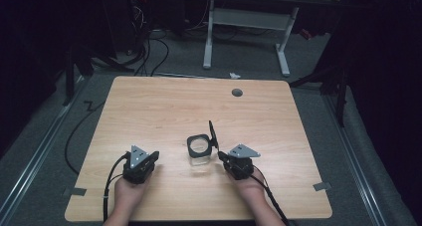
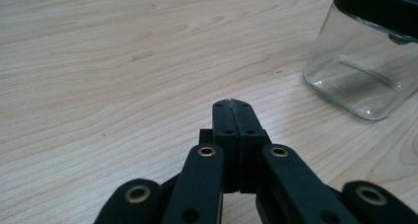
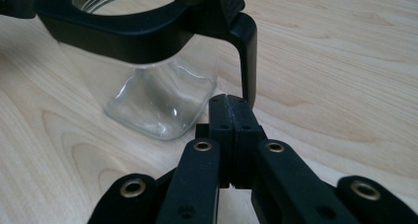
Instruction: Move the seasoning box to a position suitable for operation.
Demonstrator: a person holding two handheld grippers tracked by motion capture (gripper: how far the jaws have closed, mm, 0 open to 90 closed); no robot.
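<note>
Table: a light wood table (image 1: 149, 116) filled the middle of the high view, with a small round dark grommet (image 1: 237, 92) near its far edge, right of centre.
Jar: a clear glass jar (image 1: 199, 150) with a black square collar stood upright just below the centre of the high view, between the two grippers and nearer the right one.
Lid: a black flip lid (image 1: 213, 134) stood open and upright at the jar's right side, hinged to the collar.
Jar in left gripper view: the glass body (image 2: 359, 71) sat in the upper right corner, apart from the jaws, with its dark collar cut off by the top edge.
Jar in right gripper view: the jar (image 3: 148, 93) occupied the upper left, and a black tab (image 3: 248, 51) hung down from its collar just above the jaw tips; whether the tab touched them was hard to tell.
Left gripper: the left gripper (image 2: 231, 104) lay low over the table at lower left of the high view, held in the person's left hand (image 1: 127, 192); its jaws were pressed together with nothing between them.
Right gripper: the right gripper (image 3: 231, 99) sat at lower centre-right of the high view, just beside the jar, held in the right hand (image 1: 250, 190); its jaws were closed flat against each other, empty.
Floor: grey carpet with dark cables (image 1: 149, 54) lay at upper left, and a white desk frame (image 1: 246, 29) stood at the top.
</note>
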